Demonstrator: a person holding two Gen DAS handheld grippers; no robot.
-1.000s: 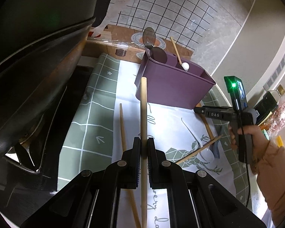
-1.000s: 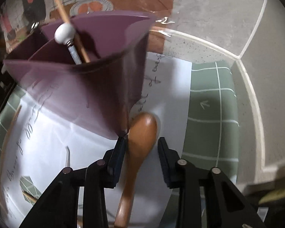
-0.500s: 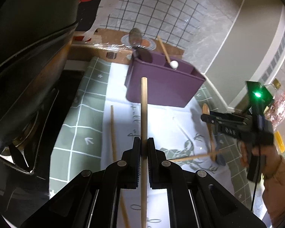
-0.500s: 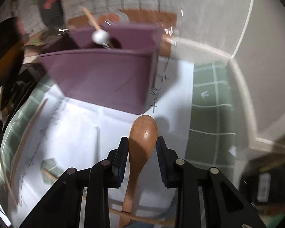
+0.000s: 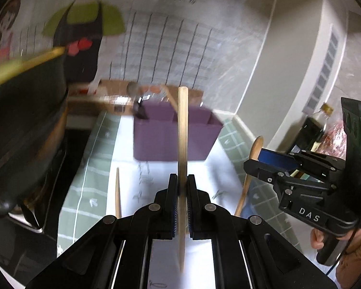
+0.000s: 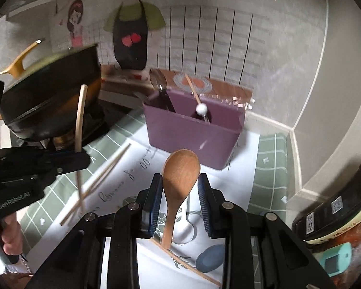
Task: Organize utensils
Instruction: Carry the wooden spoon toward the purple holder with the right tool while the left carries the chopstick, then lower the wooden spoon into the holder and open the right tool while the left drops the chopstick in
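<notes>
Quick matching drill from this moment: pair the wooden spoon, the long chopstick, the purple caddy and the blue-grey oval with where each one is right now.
Things:
1. wooden spoon
2. long chopstick
3. purple caddy
4. blue-grey oval

Places:
A. standing on the mat, utensils already in it
B. clamped in the left gripper
C. lying on the mat, near the camera
D. held between the jaws of the right gripper

Pairs: 1-D, 2-B, 3-A, 4-C

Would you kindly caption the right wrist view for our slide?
Right gripper holds a brown wooden spoon before the purple plastic utensil caddy.
</notes>
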